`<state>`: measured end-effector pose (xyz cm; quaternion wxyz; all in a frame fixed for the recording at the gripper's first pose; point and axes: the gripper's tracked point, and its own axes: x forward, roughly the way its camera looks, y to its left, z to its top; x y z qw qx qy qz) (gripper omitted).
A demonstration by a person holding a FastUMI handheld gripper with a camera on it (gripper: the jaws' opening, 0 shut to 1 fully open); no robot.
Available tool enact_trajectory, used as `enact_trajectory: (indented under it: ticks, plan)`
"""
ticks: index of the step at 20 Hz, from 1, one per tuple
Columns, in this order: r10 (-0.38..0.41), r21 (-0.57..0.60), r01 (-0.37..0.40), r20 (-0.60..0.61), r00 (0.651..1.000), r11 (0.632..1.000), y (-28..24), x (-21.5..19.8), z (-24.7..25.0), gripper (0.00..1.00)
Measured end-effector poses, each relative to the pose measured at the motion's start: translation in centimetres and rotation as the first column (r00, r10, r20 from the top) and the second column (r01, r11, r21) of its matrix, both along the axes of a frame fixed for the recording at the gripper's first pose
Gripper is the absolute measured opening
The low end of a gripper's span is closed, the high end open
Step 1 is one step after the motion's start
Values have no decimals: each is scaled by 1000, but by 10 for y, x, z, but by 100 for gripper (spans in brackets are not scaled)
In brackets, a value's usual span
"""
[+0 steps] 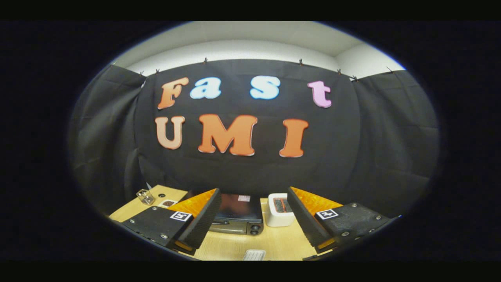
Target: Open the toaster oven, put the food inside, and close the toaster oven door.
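Fingers: gripper (250,219) spread wide, holding nothing.
Toaster oven (238,215): straight ahead on the counter (274,244), beyond the fingertips, door shut, long axis left-right.
Next: likely forward and down.

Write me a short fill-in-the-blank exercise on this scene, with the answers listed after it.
1. The gripper has its fingers spread ____, holding nothing.
2. The toaster oven sits beyond the fingers with its door ____.
3. The white toaster stands beside the oven on the wooden ____.
4. Behind the appliances hangs a ____ cloth wall.

Answers: open; closed; table; black
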<state>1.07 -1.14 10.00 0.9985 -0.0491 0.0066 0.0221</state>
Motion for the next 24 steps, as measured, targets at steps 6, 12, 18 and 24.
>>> enact_trajectory:
  ticks: [6, 12, 18, 24]
  plan:
    - [-53, 11, 52, 139, 989, 999, -17, -27, 57, 99]
    - [-48, 20, 46, 119, 992, 999, -22, -34, 48, 99]
    - [-21, 28, 18, 119, 993, 999, -17, -38, 44, 99]
    - [4, 26, -7, 106, 994, 1000, -12, -35, 36, 99]
